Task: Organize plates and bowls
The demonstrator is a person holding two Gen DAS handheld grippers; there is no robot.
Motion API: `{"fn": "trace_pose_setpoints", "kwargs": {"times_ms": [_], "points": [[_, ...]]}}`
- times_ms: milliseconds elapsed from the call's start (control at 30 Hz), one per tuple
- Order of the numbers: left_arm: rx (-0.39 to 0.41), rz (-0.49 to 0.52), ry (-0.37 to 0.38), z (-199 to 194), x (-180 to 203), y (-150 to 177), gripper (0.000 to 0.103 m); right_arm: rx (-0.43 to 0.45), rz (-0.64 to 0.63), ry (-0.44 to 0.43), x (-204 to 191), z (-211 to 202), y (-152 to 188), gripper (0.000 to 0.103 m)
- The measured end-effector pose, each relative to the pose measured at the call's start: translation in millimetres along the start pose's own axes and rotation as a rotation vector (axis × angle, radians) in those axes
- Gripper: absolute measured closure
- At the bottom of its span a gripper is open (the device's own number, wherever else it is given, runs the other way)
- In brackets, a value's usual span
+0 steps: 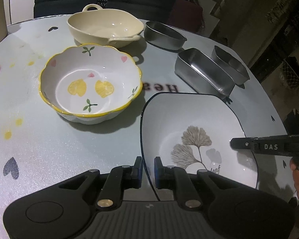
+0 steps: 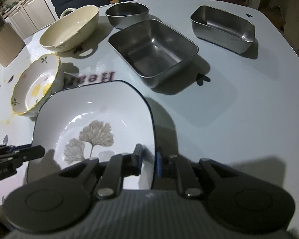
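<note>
Status: barely started, nothing stacked or nested yet, every dish sits apart on the table (image 1: 49, 149). Largest first: I've got the square leaf plate (image 1: 189, 123) pinched at both sides, left gripper (image 1: 148, 172) narrowed onto its left rim, one pad outside and one inside; right gripper (image 2: 149, 159) clamped the same way on the right rim. Can't tell for sure if the plate is off the table or just gripped; its shadow in the right view suggests slightly lifted. Cream handled dish (image 1: 105, 27) sits at the far side, untouched. Lemon bowl (image 1: 89, 83) is just left of the plate, near but not touching as far as I can see. Steel trays: big rectangular one (image 2: 153, 49) mid-table, smaller rectangular one (image 2: 223, 27) far right, rounded one (image 2: 127, 14) at the back beside the cream dish. Left to do, my read: place this plate, then group the bowls and nest the steel trays.
</note>
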State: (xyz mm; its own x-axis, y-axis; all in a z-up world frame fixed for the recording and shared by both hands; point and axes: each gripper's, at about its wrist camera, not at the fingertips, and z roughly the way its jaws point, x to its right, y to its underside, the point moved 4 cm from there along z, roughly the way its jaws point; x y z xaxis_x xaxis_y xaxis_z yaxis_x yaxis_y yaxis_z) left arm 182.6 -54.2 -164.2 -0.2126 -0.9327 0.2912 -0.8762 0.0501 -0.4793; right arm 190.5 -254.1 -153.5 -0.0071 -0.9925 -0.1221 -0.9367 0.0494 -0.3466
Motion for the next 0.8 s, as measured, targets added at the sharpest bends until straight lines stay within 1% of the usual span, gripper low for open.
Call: {"fn": "trace_pose_setpoints", "kwargs": {"times_ms": [100, 800], "points": [[-0.004, 0.006, -0.001, -0.5, -0.1, -0.5, 0.093, -0.006, -0.005, 0.006, -0.8, 3.5, 1.0, 0.084], [-0.025, 0.022, -0.007, 3.1, 0.9, -4.9, 0.093, -0.017, 0.003, -0.005, -2.4, 3.6, 3.2, 0.084]]}}
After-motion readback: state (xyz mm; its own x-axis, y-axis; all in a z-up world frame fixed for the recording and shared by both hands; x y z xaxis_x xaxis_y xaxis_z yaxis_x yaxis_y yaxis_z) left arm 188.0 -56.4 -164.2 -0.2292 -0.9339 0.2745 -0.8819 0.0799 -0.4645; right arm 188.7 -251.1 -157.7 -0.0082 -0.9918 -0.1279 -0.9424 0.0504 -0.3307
